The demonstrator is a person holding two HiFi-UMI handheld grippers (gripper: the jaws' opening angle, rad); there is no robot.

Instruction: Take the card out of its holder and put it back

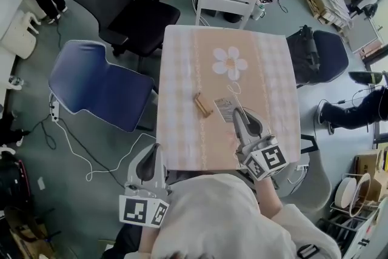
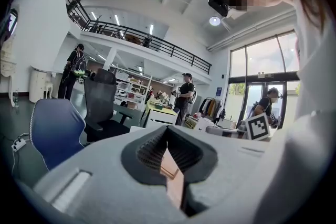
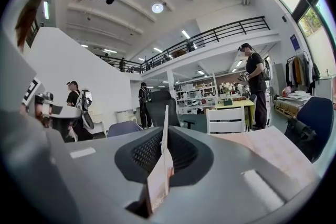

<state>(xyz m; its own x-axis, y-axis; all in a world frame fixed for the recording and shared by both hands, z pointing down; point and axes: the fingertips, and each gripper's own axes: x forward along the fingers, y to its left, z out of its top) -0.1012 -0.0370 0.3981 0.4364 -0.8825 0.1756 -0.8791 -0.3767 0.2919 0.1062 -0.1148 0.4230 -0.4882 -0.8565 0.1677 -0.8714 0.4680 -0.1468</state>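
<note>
A small wooden card holder (image 1: 204, 104) lies on the pink checked table (image 1: 182, 70), with no card in it. Just to its right, my right gripper (image 1: 235, 112) is shut on the pale card (image 1: 224, 107) and holds it low over the cloth. In the right gripper view the card (image 3: 164, 134) stands edge-on between the closed jaws of the right gripper (image 3: 164, 150). My left gripper (image 1: 152, 153) hangs off the table's front left edge, away from the holder. In the left gripper view, the left gripper (image 2: 169, 159) has its jaws together and I see nothing held.
A blue chair (image 1: 97, 85) and a black office chair (image 1: 121, 3) stand left of the table. A white chair (image 1: 225, 2) is at the far side and a dark seat with a bag (image 1: 318, 54) is at the right. People stand further off.
</note>
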